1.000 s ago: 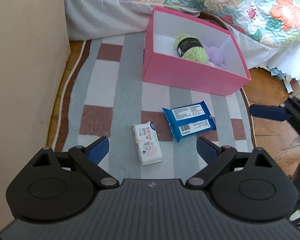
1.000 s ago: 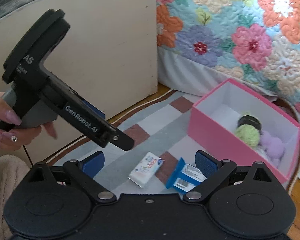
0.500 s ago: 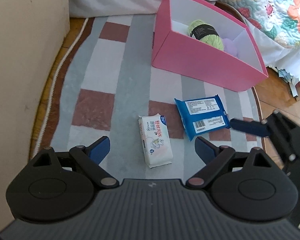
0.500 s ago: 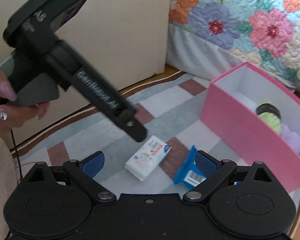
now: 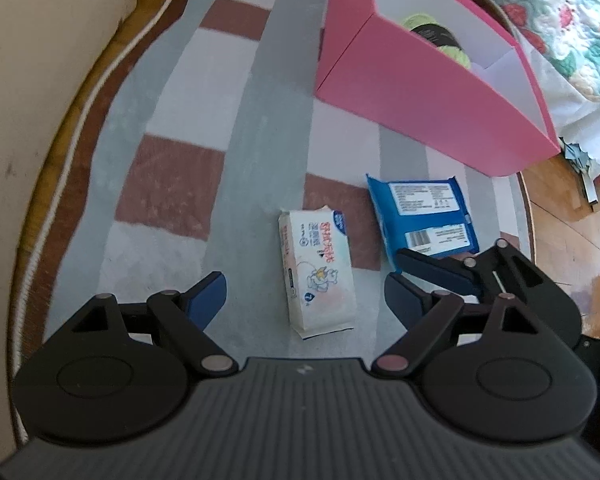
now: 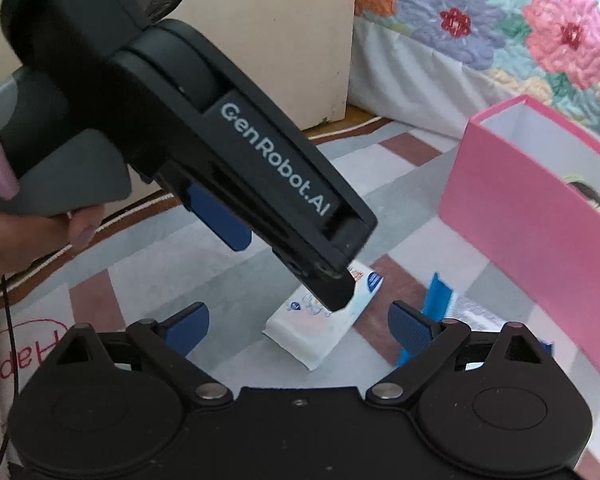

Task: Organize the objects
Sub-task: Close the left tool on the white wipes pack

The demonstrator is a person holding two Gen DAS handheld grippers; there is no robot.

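Both grippers have dropped a lot closer to the checked grey, white and brown rug (image 5: 204, 128) than they were a second ago. The left gripper (image 5: 304, 294) now hangs right over the white soft pack of tissues with a cartoon print (image 5: 318, 268), jaws spread wide with the pack lying between them, nothing grasped yet. The pack hasn't moved; it still lies flat on the rug.

The right gripper (image 6: 298, 322) is released too, blue pads (image 6: 410, 326) wide apart. It has slid in beside the blue plastic pack of wipes (image 5: 424, 212), which stays just right of the tissues. In the left wrist view one right finger now overlaps that pack's near corner, though actual contact is hard to tell.

The pink cardboard box with a white inside (image 5: 428, 96) sits further back on the rug, a green yarn ball with a black label (image 5: 436, 36) showing over its rim. From the right wrist camera the left gripper's black body now fills much of the frame, covering part of the tissues (image 6: 320, 332).
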